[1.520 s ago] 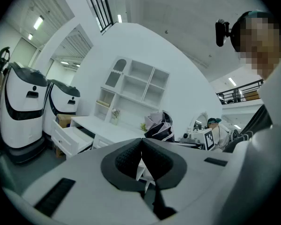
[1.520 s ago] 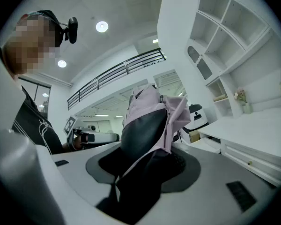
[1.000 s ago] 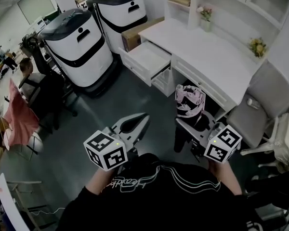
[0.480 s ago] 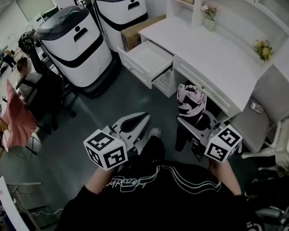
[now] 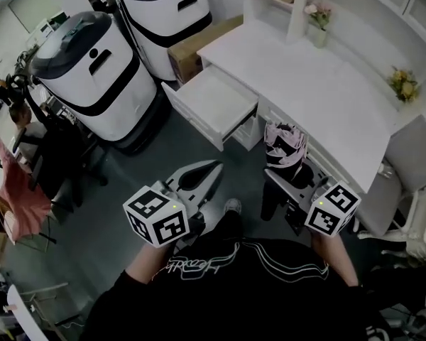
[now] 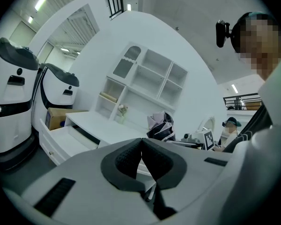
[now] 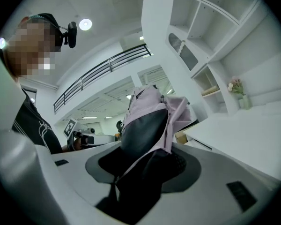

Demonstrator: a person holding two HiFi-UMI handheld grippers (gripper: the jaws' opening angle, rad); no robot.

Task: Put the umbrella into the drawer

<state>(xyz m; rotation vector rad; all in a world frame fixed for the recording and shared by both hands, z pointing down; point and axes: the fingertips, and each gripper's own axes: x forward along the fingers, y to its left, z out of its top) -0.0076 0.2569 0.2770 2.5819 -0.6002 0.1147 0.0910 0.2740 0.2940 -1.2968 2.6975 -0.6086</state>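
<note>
Though likely light, soft and apt to sag, hold the umbrella by its bundled middle, as clamped in the right gripper (left gripper pinched together, empty).

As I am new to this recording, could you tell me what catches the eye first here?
The folded pink and black umbrella is clamped in the right tongs, in front of the white desk. To its left an open white drawer juts from the desk, and two big white and black machines stand at upper left in the head view.
</note>
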